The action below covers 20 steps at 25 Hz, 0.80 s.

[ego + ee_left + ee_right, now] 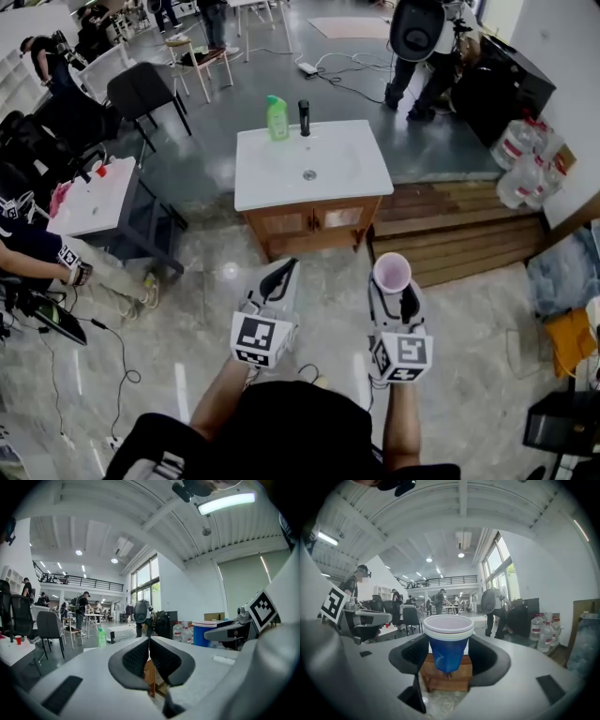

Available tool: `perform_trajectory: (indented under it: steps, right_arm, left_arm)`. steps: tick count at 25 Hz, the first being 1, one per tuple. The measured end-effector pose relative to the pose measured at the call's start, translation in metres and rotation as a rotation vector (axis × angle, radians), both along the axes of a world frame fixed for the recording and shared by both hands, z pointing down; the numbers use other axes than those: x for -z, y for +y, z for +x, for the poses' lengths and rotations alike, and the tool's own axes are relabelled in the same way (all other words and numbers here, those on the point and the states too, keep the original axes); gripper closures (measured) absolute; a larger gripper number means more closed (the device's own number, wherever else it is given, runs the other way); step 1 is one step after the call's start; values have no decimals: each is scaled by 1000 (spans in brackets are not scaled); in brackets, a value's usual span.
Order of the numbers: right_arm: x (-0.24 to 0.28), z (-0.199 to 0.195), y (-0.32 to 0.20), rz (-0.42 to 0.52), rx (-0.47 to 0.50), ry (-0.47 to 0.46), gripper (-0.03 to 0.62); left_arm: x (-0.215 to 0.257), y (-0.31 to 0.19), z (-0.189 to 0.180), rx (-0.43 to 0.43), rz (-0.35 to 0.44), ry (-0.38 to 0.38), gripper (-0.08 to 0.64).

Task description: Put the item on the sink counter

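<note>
A blue paper cup (448, 642) with a white rim stands upright between the jaws of my right gripper (449, 660), which is shut on it. From the head view the cup (392, 272) shows its pale inside at the tip of the right gripper (394, 286). My left gripper (279, 277) is shut with nothing in it; its pads (139, 657) touch. The white sink counter (349, 172) on a wooden cabinet stands ahead of both grippers, some way off across the floor.
On the counter's far edge stand a green soap bottle (277, 119) and a black tap (304, 117). A low wooden platform (459, 230) lies right of the cabinet, with water bottles (520, 169) behind. A white side table (94, 199), chairs and people stand at left.
</note>
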State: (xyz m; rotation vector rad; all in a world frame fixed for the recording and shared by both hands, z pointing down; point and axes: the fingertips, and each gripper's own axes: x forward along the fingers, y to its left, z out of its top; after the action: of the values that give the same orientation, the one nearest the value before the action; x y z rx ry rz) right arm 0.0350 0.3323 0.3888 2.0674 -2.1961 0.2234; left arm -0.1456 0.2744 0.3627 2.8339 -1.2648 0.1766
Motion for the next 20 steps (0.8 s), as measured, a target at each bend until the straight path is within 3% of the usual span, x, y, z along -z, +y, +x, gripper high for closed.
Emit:
perform_trajectory:
  steps: [10,15,20]
  right_arm:
    - [1,-7,-95,-45,-61,-16,328]
    - [-2,-7,-132,-18,-93,-22,328]
    - [-5,-11,-159,-53,-132,-15,328]
  left_arm:
    - [3,-110,5,-67,-20,-2,554]
    - [0,-151,7,-102,-38,-4,554]
    - [-2,-185,7,-138,-38,-2,554]
